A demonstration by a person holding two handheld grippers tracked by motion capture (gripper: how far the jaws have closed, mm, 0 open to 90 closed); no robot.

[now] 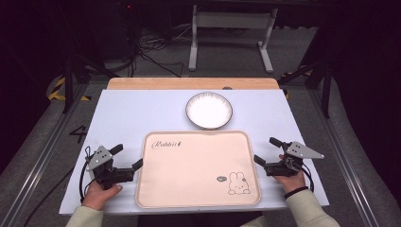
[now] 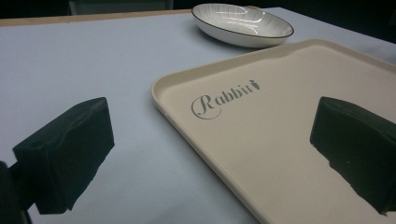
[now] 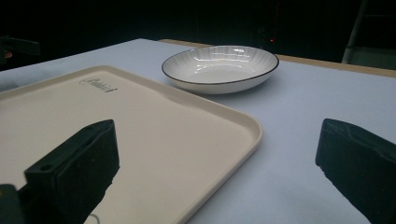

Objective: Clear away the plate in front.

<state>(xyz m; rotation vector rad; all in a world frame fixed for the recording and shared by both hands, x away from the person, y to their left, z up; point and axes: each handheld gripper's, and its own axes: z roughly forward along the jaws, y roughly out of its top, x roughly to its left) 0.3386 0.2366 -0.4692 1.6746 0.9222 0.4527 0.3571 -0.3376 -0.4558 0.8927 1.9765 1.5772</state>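
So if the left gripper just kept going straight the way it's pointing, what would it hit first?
Probably the tray: the open left gripper straddles its near left edge, one jaw over the table, the other over the tray. The bowl lies further along, though depth is unclear.

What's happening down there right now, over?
Left gripper and right gripper open, flanking tray. Plate beyond it, untouched. Nothing in the way.

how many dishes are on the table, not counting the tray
1. A single white bowl with a dark rim sits on the table just past the far edge of the cream tray, apart from it. Nothing seems hidden behind it.
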